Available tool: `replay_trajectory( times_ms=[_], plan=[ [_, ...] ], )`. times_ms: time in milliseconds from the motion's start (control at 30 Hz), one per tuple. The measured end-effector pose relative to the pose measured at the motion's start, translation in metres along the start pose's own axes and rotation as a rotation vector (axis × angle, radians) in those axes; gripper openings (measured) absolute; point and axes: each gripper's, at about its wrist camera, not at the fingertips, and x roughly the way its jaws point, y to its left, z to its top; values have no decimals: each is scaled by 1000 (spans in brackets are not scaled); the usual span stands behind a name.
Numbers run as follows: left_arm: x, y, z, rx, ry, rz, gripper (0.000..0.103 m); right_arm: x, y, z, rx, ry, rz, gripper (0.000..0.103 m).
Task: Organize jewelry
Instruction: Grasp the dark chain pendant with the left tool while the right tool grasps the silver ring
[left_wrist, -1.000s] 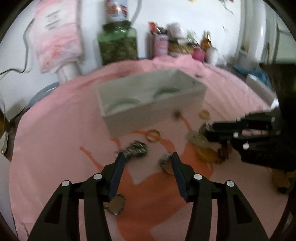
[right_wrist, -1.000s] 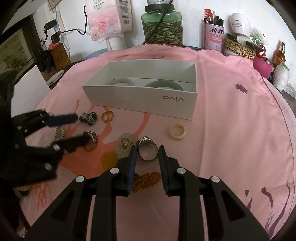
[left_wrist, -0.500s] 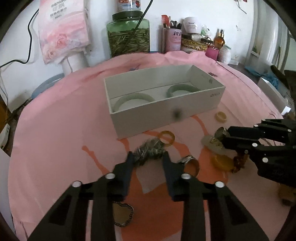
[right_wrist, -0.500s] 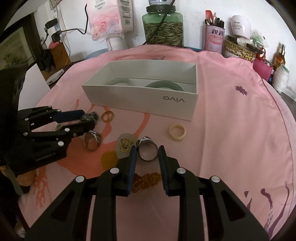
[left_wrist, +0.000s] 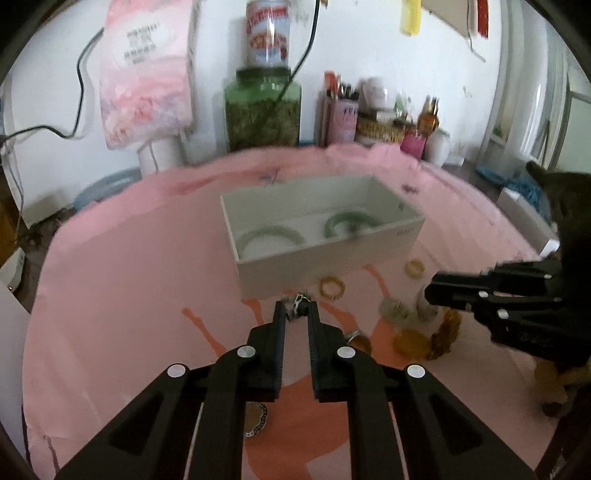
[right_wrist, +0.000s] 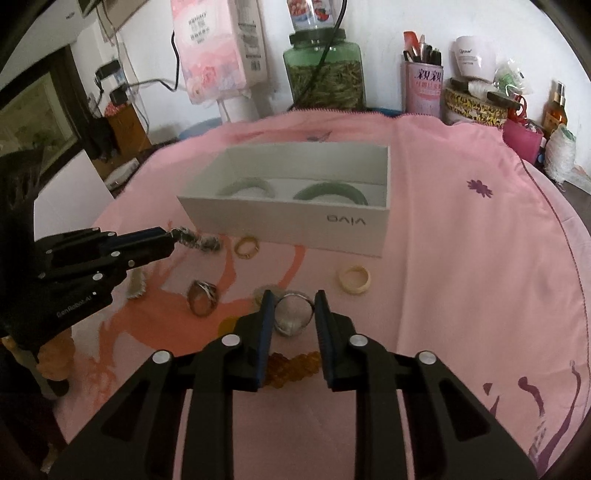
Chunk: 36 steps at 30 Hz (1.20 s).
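Both tools are at the pick-up step: the left tool (left_wrist: 295, 312), lower centre of its own view, is closing on a silvery chain (right_wrist: 195, 240) and lifting its end clear of the pink surface (right_wrist: 461, 258), while the right tool (right_wrist: 293, 306) is clenched on a silver ring (right_wrist: 293, 314), low in the right-wrist view. The white box (right_wrist: 295, 225), mid-frame, already holds two green bangles (right_wrist: 332, 190). The next move probably calls for carrying each piece over the box rim before releasing.
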Motion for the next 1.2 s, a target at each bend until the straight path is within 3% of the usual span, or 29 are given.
replay_trajectory(
  times_ms=[33,233,333,367,533,600,800,867,1100,1167,1200],
  plan=[
    [-4,-1,2,-1,-12,-9,2,-4,-1,1,12,-11,17,0],
    [-11,-10,6,3,-25,-25,1,-6,-3,4,5,0,21,3],
    [-7,-8,4,-7,-10,-25,1,-2,-6,2,23,16,34,36],
    [-5,-6,3,-14,-1,-33,1,0,-5,1,20,26,31,37],
    [2,3,-4,-37,52,-65,1,14,1,-7,-17,88,9,35],
    [6,3,-8,-25,70,-53,2,16,3,-10,-30,102,5,19],
    [17,-4,-17,33,116,-50,2,-1,0,-9,-13,42,18,10],
    [22,-5,-19,36,133,-47,2,-5,-1,-7,-3,28,18,0],
    [22,-11,-20,64,127,-45,2,0,-2,-5,2,61,26,1],
    [22,-9,-20,56,130,-48,6,-2,-6,-3,20,62,27,5],
    [21,-8,-19,50,128,-44,25,-3,-9,-3,29,62,32,7]
  ],
)
